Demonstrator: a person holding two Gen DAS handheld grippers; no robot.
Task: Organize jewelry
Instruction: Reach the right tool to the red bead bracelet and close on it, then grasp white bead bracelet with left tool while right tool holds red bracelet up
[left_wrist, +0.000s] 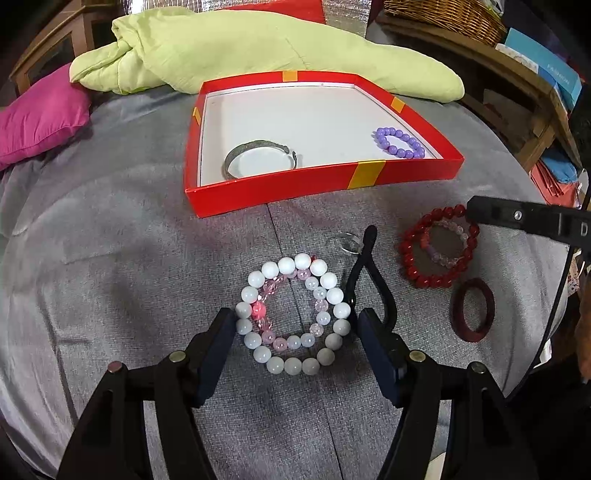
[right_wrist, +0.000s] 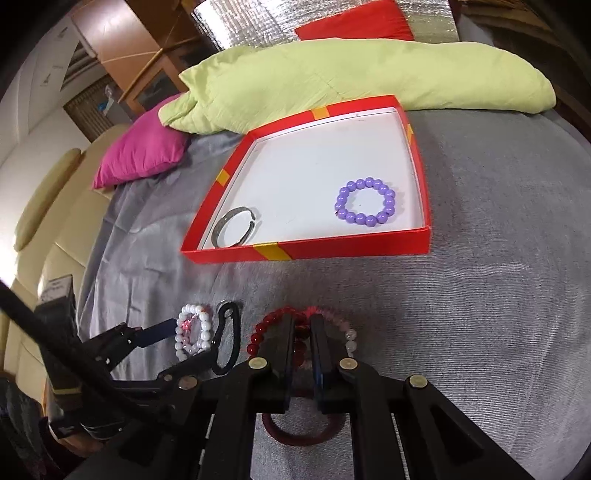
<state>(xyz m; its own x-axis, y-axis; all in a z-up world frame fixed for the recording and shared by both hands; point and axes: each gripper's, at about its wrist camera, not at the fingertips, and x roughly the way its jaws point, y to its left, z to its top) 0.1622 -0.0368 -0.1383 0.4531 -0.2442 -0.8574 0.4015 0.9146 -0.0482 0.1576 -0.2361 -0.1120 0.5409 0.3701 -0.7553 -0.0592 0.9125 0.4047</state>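
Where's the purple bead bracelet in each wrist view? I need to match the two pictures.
Left wrist view: purple bead bracelet lies upper right of centre, in the red box's right near corner.
Right wrist view: purple bead bracelet lies right of centre, in the box's right half.
Shared landmark: the silver bangle in the box's left near corner.

Grey bedspread (left_wrist: 110, 258), wooden cabinet (right_wrist: 122, 40), cream sofa (right_wrist: 48, 221).

Both your wrist cameras look steeply down along their fingers at the grey cloth (left_wrist: 110, 258) from close by, left one beside the right, and both share the red box (left_wrist: 280, 192) (right_wrist: 332, 249) (beyond, pale green bedding (right_wrist: 332, 77)).
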